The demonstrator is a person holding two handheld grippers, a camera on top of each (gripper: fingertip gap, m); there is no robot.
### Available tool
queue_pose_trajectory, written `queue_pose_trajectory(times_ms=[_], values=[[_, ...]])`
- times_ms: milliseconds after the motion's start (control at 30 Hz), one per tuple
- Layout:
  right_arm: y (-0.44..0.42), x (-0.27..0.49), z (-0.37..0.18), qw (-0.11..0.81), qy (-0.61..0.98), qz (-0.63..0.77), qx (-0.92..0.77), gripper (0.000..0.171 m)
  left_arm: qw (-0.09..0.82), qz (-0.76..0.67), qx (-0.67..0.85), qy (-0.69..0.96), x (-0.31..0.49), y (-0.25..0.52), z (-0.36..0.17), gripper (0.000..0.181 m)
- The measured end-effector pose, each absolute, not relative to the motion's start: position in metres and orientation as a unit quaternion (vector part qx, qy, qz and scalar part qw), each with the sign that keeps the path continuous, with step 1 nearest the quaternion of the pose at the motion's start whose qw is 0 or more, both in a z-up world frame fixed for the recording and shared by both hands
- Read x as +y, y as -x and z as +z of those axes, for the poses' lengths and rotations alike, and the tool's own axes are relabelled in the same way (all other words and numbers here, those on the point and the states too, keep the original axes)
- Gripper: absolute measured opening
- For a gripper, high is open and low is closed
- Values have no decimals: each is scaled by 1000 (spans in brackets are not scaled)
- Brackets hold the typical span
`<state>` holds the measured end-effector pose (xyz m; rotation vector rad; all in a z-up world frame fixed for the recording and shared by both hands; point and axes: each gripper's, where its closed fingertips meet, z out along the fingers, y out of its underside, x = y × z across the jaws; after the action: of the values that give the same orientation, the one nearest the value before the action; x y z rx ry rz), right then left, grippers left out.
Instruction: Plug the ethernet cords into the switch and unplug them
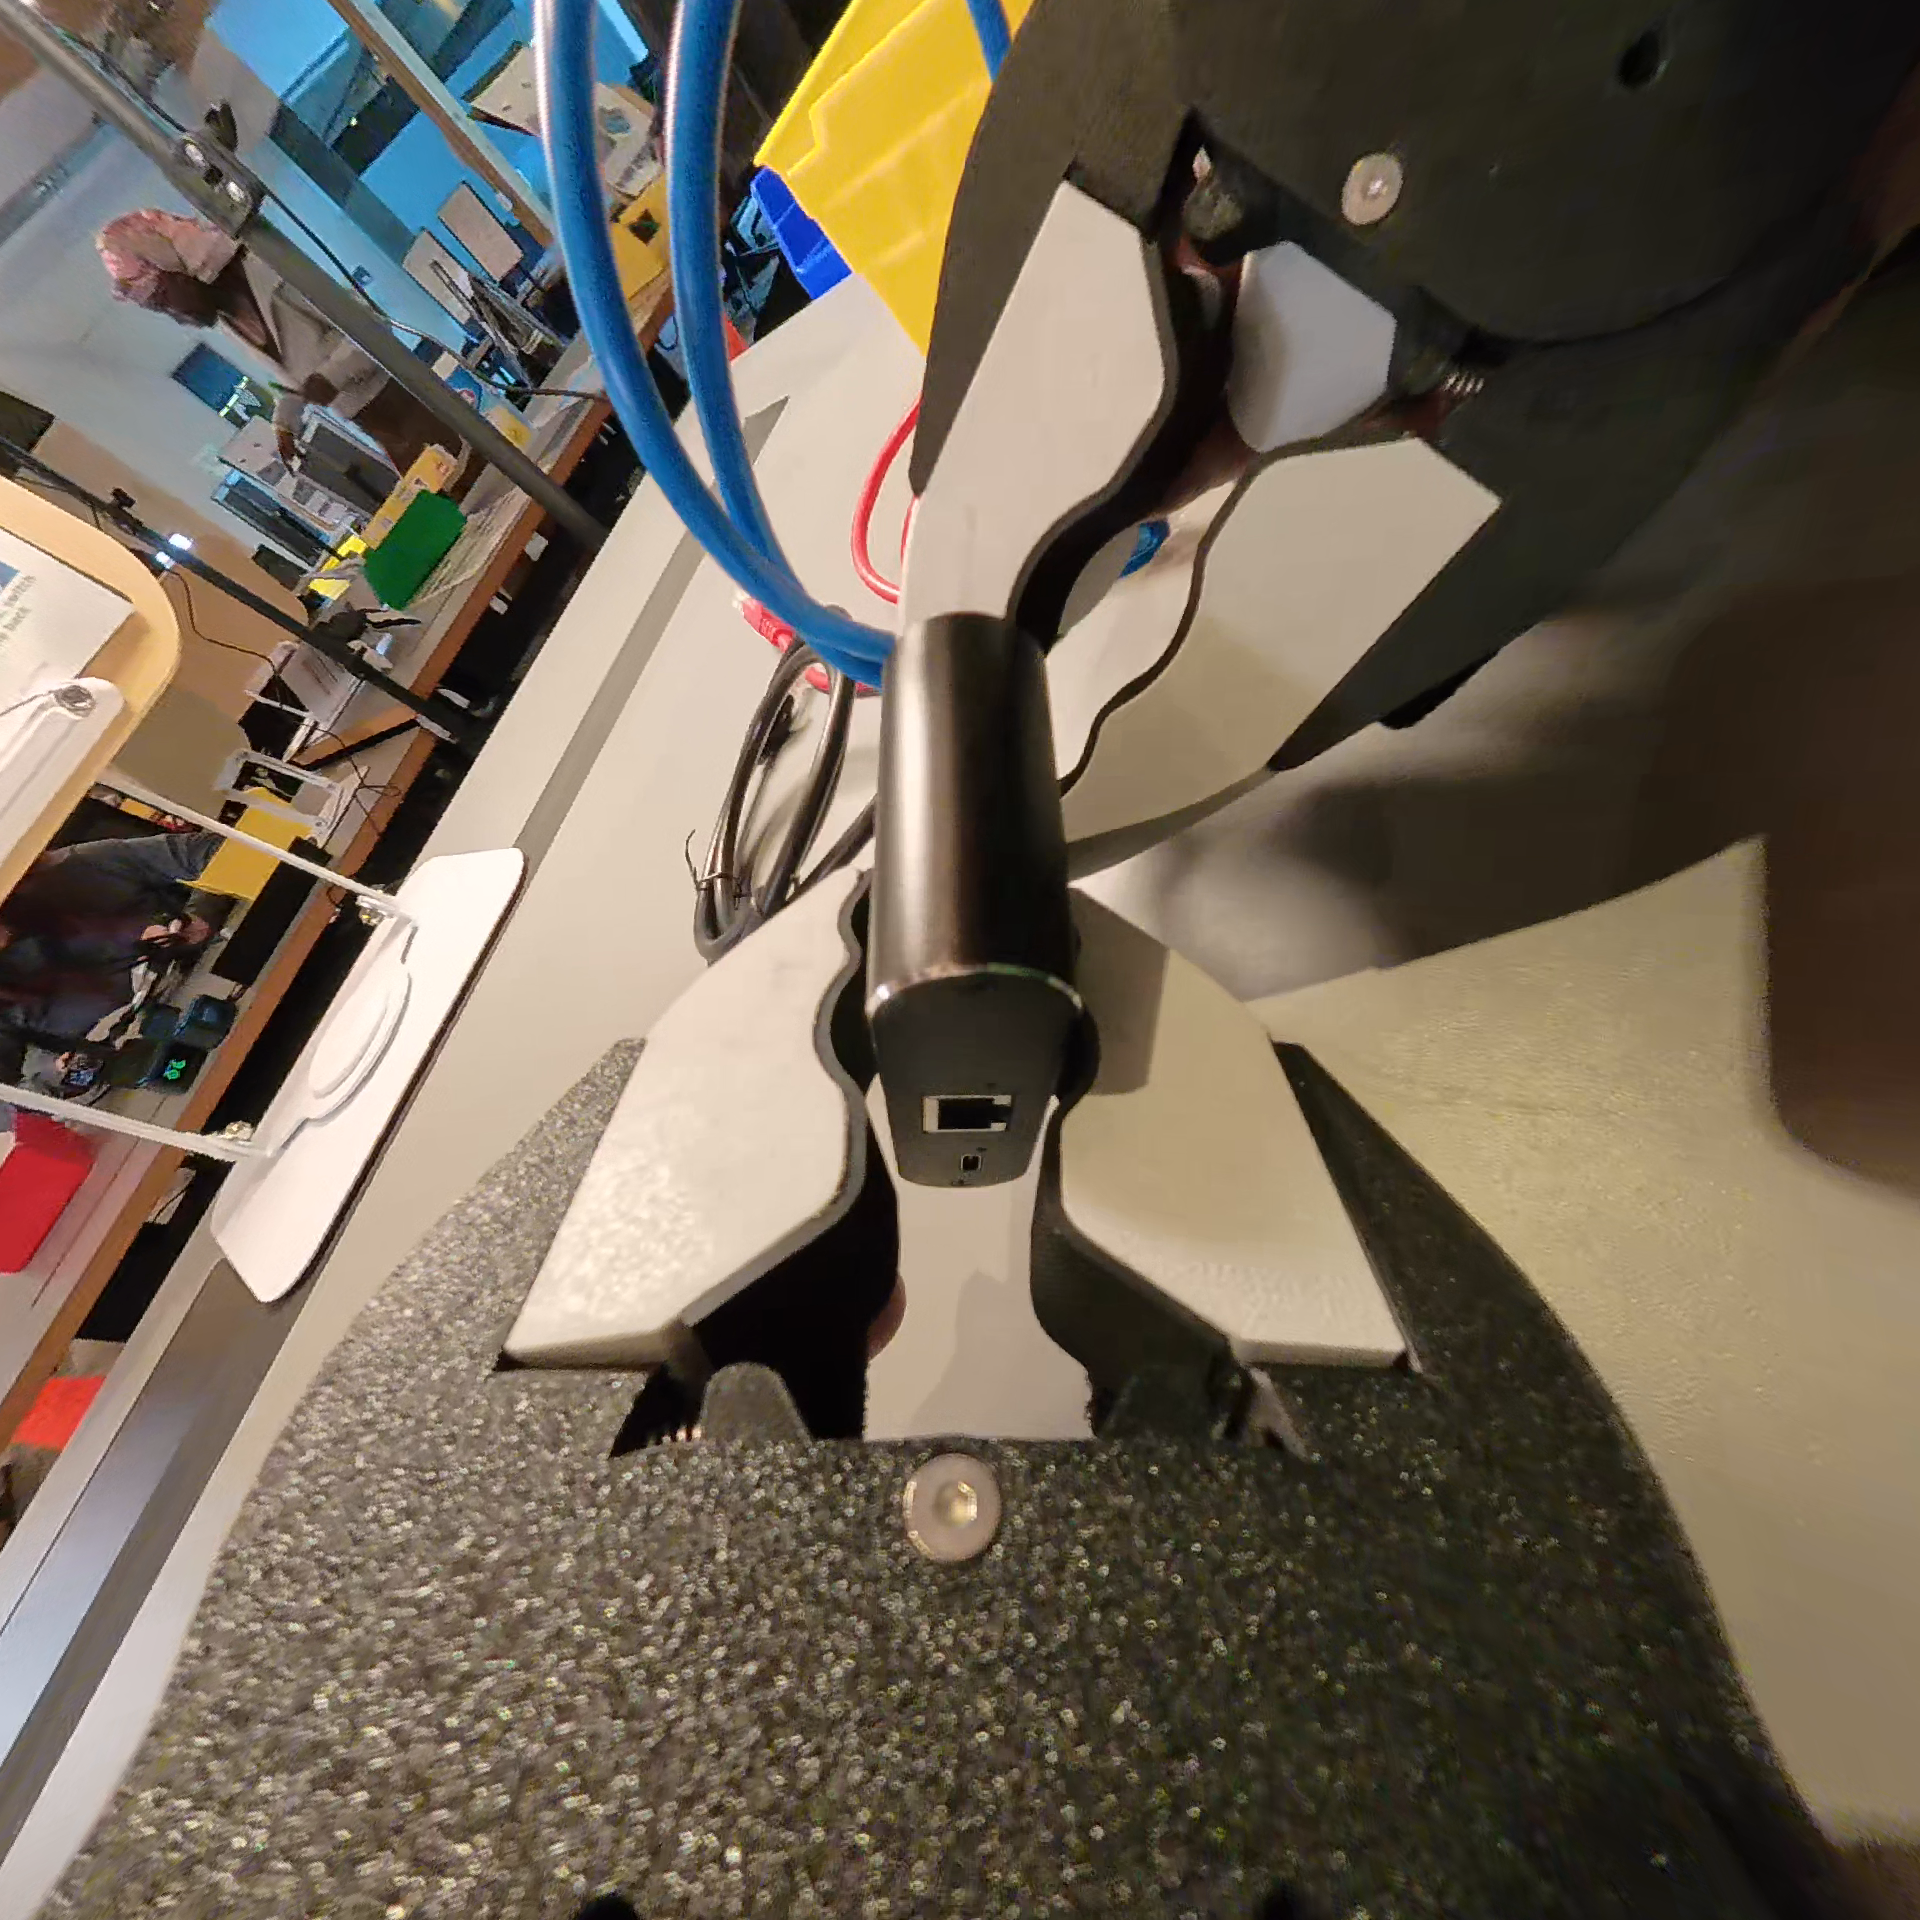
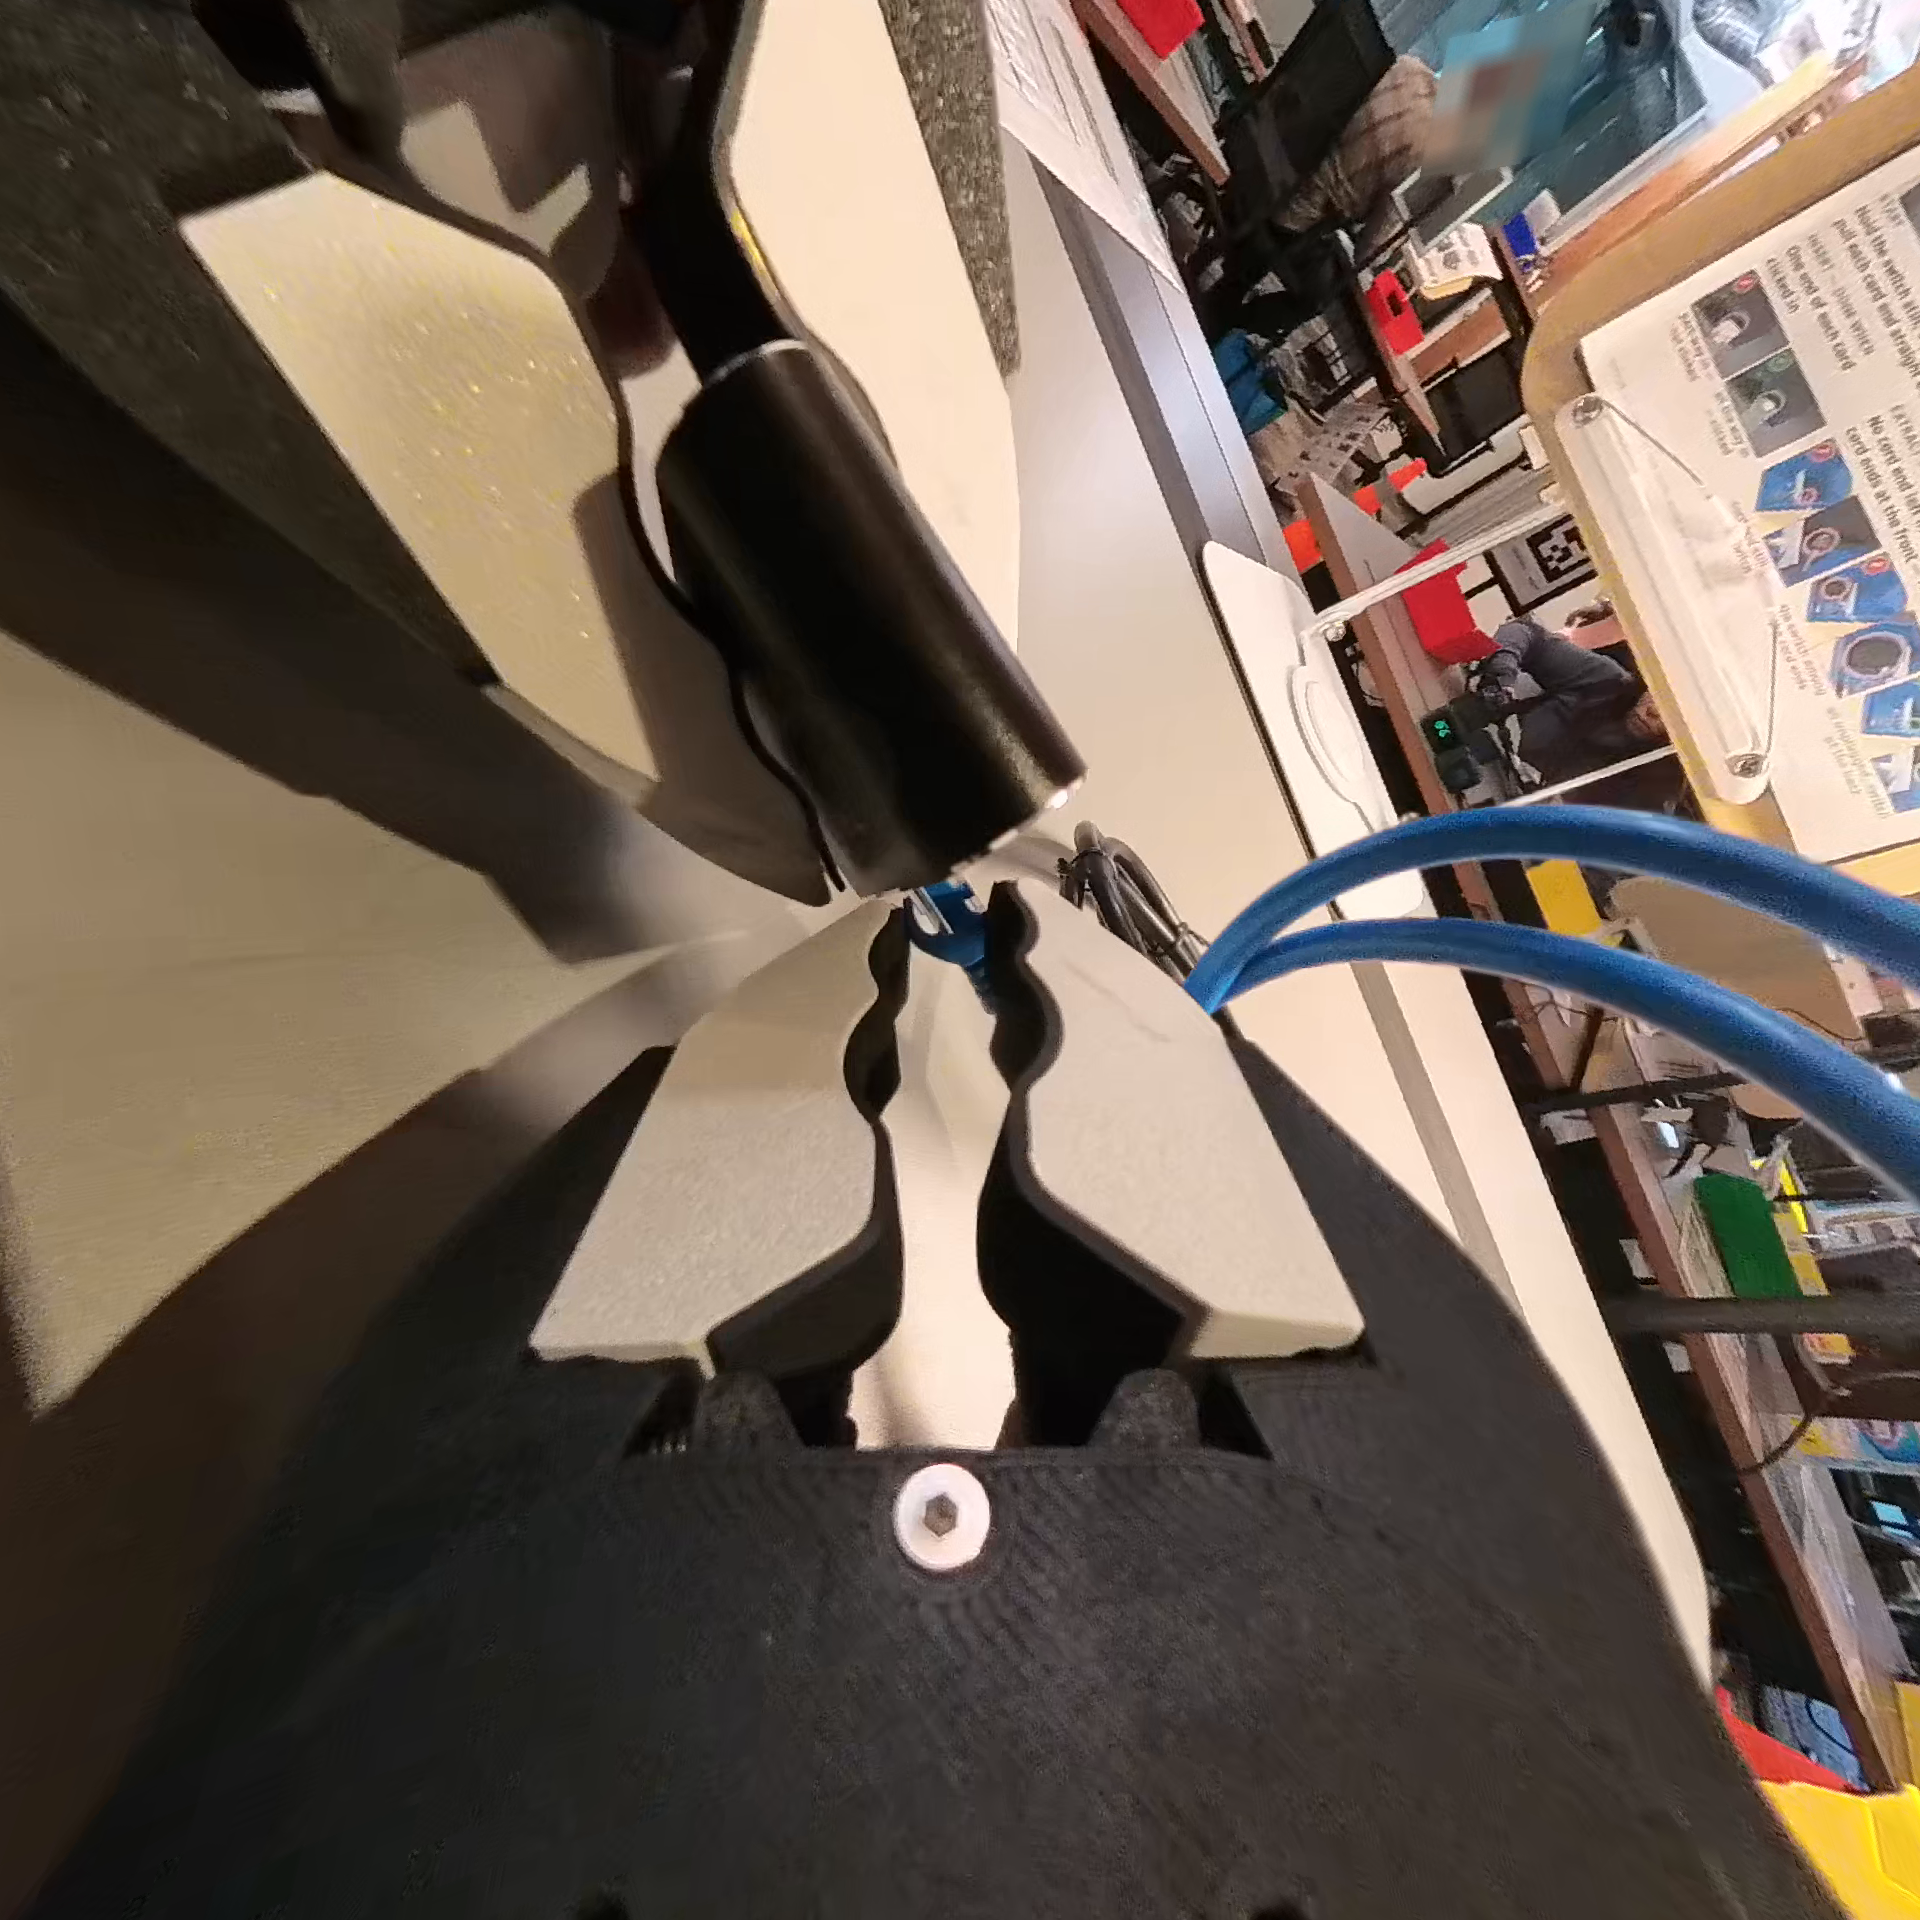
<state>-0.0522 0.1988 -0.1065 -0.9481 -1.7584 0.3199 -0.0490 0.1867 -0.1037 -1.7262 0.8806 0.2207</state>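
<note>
Both grippers clamped, left gripper (image 1: 971, 997) on switch (image 1: 971, 831), right gripper (image 2: 951, 935) pinching blue plug (image 2: 951, 925)

Grey-white tabletop (image 1: 1538, 1195) under warm light. Beyond its edge, long wooden benches (image 1: 343, 821) crowded with gear; green bin (image 1: 414, 549), yellow bin (image 1: 883, 156), red box (image 2: 1439, 613). Blue-lit wall (image 1: 343, 94) behind. Seated person (image 2: 1558, 675) in the distance.

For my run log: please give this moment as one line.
left gripper: shut on switch | right gripper: shut on blue plug, at the switch end | blue cords: hanging
</note>
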Motion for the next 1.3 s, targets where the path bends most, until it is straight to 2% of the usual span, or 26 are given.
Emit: queue_pose_trajectory(times_ms=[300, 433, 633, 767, 1033, 1200, 1300], values=[[51, 198, -107, 546, 370, 96, -746, 15, 541, 166, 419, 710, 185, 50, -106, 29], [51, 195, -105, 584, 305, 1, -753, 15, 543, 169, 428, 702, 183, 48, -104, 30], [52, 197, -98, 537, 420, 154, -716, 14, 560, 160, 396, 710, 185, 51, -97, 28], [52, 198, -101, 535, 420, 154, -717, 14, 560, 146, 391, 716, 186, 51, -100, 28], [51, 193, -104, 594, 262, -35, -760, 15, 527, 160, 437, 711, 181, 52, -105, 29], [51, 190, -105, 524, 386, 144, -745, 14, 526, 151, 438, 714, 179, 52, -105, 29], [50, 190, -106, 526, 380, 138, -748, 14, 529, 122, 427, 724, 179, 51, -106, 29]])
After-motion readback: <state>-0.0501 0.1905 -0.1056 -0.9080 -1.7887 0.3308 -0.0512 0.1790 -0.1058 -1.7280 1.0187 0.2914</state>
